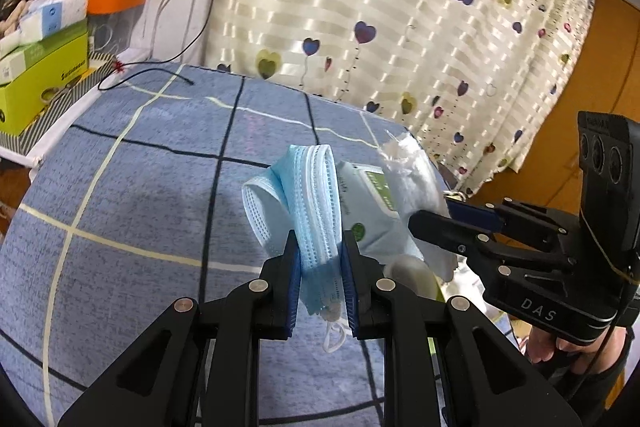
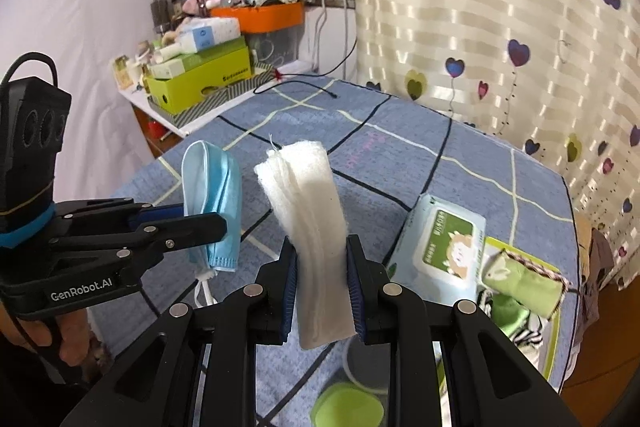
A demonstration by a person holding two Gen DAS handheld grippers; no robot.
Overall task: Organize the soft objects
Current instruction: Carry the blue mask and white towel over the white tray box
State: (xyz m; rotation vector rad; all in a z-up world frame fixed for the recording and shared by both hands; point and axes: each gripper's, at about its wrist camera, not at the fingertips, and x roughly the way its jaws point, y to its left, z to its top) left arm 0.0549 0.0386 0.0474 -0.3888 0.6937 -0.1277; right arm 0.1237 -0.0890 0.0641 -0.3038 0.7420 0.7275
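Blue mask [image 1: 316, 211] pinched by left gripper [image 1: 320, 267] — right gripper [image 2: 321, 275] clamps cotton pads [image 2: 308, 227] (white).

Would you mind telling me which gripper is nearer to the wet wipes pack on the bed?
Right. The right gripper holds white pads just left of the wet wipes pack; the left gripper is farther left.

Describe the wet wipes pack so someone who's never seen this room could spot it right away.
Find the bed with the blue checked sheet beside the heart-print curtain. Near its curtain-side edge lies the wet wipes pack, flat and pale. Its green lid label with a cartoon animal sets it apart from the green rolled cloth beside it.
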